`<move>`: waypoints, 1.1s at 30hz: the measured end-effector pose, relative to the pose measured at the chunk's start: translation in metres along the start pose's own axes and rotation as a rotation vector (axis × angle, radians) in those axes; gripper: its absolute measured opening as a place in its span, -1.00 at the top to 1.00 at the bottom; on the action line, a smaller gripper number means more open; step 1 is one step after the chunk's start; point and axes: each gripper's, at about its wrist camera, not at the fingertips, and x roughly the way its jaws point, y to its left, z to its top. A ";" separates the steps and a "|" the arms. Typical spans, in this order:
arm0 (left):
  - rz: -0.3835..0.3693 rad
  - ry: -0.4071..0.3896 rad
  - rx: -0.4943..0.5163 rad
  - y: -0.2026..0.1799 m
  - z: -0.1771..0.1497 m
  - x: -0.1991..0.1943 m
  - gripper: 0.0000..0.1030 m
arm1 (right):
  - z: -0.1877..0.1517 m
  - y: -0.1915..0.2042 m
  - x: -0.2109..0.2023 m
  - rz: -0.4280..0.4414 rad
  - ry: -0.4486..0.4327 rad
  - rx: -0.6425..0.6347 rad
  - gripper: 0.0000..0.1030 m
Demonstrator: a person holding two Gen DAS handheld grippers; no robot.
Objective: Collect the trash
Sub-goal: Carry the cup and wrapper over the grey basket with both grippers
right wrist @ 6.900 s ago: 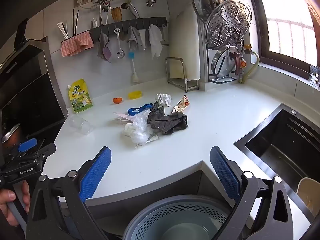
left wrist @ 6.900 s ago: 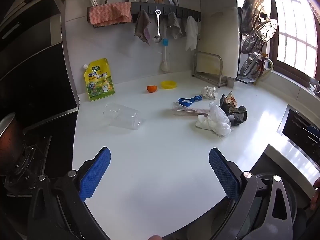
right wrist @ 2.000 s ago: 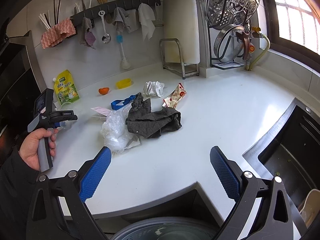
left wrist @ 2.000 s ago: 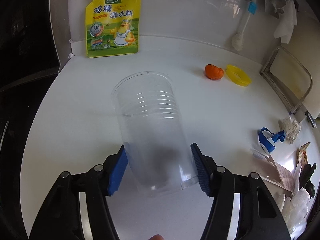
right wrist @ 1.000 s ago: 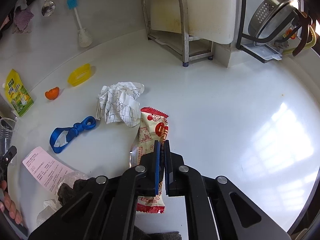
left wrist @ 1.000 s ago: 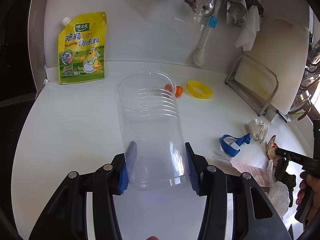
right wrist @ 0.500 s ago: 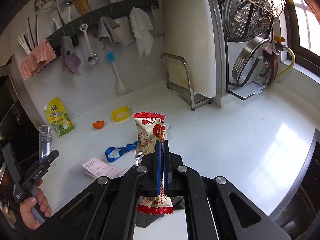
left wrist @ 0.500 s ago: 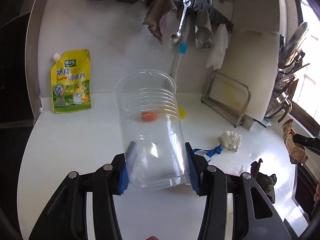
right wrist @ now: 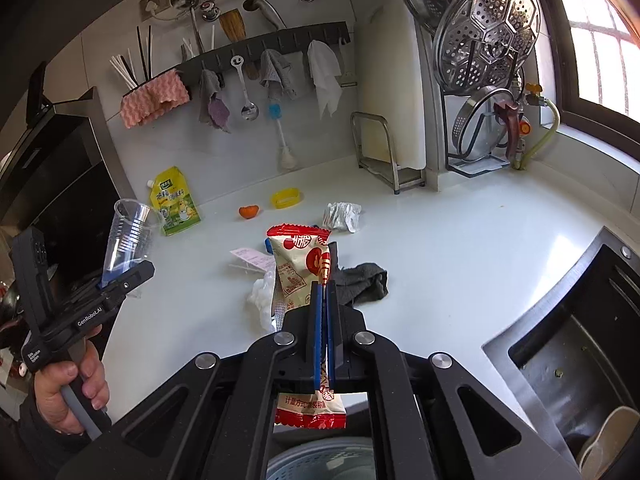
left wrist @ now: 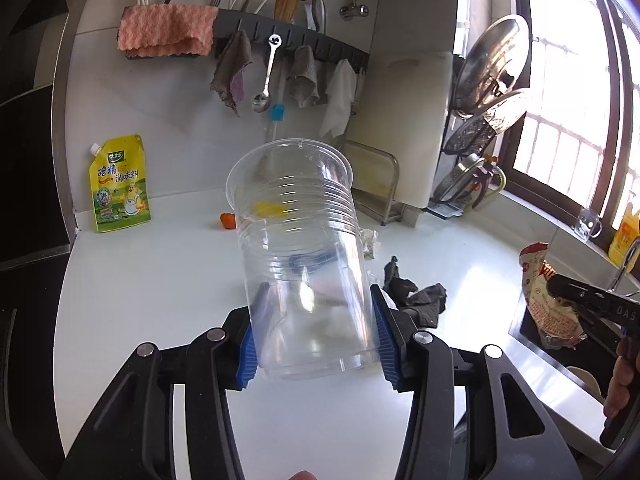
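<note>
Pouch (right wrist: 175,201) against the back wall – rag (right wrist: 362,280) mid-counter, sink (right wrist: 580,344) to its right

Clear ribbed plastic cup (left wrist: 304,256); glossy wrapper (right wrist: 298,264); matt cloth (right wrist: 360,278).

Both tongs have lifted the cup (left wrist: 304,264) and wrapper (right wrist: 300,268) off the counter (left wrist: 160,280).

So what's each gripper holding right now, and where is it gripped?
The left gripper holds the clear plastic cup across its base end. The right gripper pinches the red and cream snack wrapper along its side edge.
</note>
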 end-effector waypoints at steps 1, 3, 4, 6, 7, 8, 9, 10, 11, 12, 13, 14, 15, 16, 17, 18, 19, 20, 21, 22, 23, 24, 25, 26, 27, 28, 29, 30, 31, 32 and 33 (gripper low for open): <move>-0.008 0.009 0.006 -0.006 -0.004 -0.006 0.10 | -0.009 -0.001 -0.004 0.003 0.004 0.010 0.97; -0.027 0.020 0.010 -0.016 -0.012 -0.017 0.10 | -0.029 -0.001 -0.012 -0.004 0.016 0.016 0.97; -0.034 0.023 0.015 -0.022 -0.017 -0.022 0.10 | -0.038 -0.001 -0.015 -0.009 0.022 0.017 0.97; -0.045 0.034 0.024 -0.031 -0.028 -0.031 0.10 | -0.056 -0.003 -0.023 -0.013 0.033 0.024 0.97; -0.051 0.044 0.028 -0.035 -0.033 -0.034 0.10 | -0.065 -0.003 -0.028 -0.014 0.037 0.029 0.97; -0.056 0.054 0.032 -0.039 -0.039 -0.037 0.10 | -0.073 -0.005 -0.032 -0.016 0.040 0.036 0.97; -0.057 0.062 0.038 -0.043 -0.044 -0.039 0.10 | -0.080 -0.006 -0.036 -0.015 0.044 0.043 0.97; -0.058 0.070 0.044 -0.047 -0.049 -0.042 0.10 | -0.086 -0.008 -0.040 -0.017 0.046 0.049 0.97; -0.061 0.078 0.049 -0.050 -0.054 -0.043 0.10 | -0.091 -0.009 -0.044 -0.021 0.047 0.053 0.97; -0.063 0.084 0.054 -0.053 -0.058 -0.045 0.10 | -0.097 -0.009 -0.047 -0.022 0.048 0.055 0.97; -0.063 0.088 0.062 -0.057 -0.061 -0.048 0.10 | -0.101 -0.010 -0.051 -0.021 0.049 0.059 0.97; -0.062 0.090 0.070 -0.061 -0.064 -0.050 0.10 | -0.106 -0.011 -0.054 -0.022 0.048 0.062 0.97; -0.066 0.091 0.075 -0.065 -0.067 -0.053 0.10 | -0.109 -0.011 -0.057 -0.025 0.049 0.060 0.97; -0.071 0.093 0.080 -0.068 -0.069 -0.055 0.10 | -0.112 -0.010 -0.059 -0.025 0.049 0.060 0.97; -0.077 0.095 0.086 -0.072 -0.071 -0.058 0.10 | -0.116 -0.011 -0.062 -0.022 0.048 0.064 0.97; -0.082 0.097 0.091 -0.076 -0.072 -0.059 0.10 | -0.118 -0.011 -0.064 -0.020 0.048 0.067 0.97; -0.088 0.100 0.095 -0.080 -0.074 -0.061 0.10 | -0.121 -0.011 -0.066 -0.023 0.047 0.068 0.97; -0.094 0.103 0.100 -0.083 -0.077 -0.063 0.10 | -0.124 -0.012 -0.068 -0.026 0.046 0.070 0.97; -0.099 0.107 0.105 -0.087 -0.079 -0.065 0.10 | -0.127 -0.013 -0.070 -0.025 0.046 0.077 0.97; -0.104 0.112 0.110 -0.090 -0.082 -0.066 0.10 | -0.130 -0.014 -0.071 -0.024 0.047 0.083 0.97; -0.109 0.117 0.113 -0.092 -0.085 -0.066 0.10 | -0.133 -0.016 -0.072 -0.026 0.048 0.088 0.97; -0.114 0.123 0.118 -0.095 -0.087 -0.067 0.10 | -0.136 -0.017 -0.073 -0.027 0.052 0.093 0.97; -0.118 0.128 0.123 -0.098 -0.090 -0.067 0.10 | -0.140 -0.019 -0.073 -0.026 0.056 0.099 0.97; -0.123 0.134 0.127 -0.100 -0.093 -0.068 0.10 | -0.143 -0.020 -0.073 -0.029 0.059 0.105 0.97; -0.127 0.141 0.130 -0.103 -0.095 -0.068 0.10 | -0.146 -0.021 -0.073 -0.031 0.063 0.109 0.97; -0.133 0.148 0.131 -0.104 -0.097 -0.068 0.10 | -0.149 -0.022 -0.074 -0.031 0.066 0.113 0.97; -0.139 0.154 0.131 -0.106 -0.099 -0.068 0.10 | -0.152 -0.023 -0.074 -0.031 0.068 0.118 0.97; -0.145 0.159 0.131 -0.108 -0.101 -0.068 0.10 | -0.155 -0.024 -0.075 -0.031 0.072 0.122 0.97; -0.153 0.165 0.133 -0.110 -0.103 -0.068 0.10 | -0.158 -0.025 -0.075 -0.032 0.076 0.126 0.97; -0.161 0.170 0.134 -0.112 -0.106 -0.068 0.10 | -0.162 -0.025 -0.075 -0.031 0.081 0.130 0.97; -0.170 0.178 0.135 -0.114 -0.108 -0.068 0.10 | -0.164 -0.026 -0.075 -0.029 0.085 0.133 0.97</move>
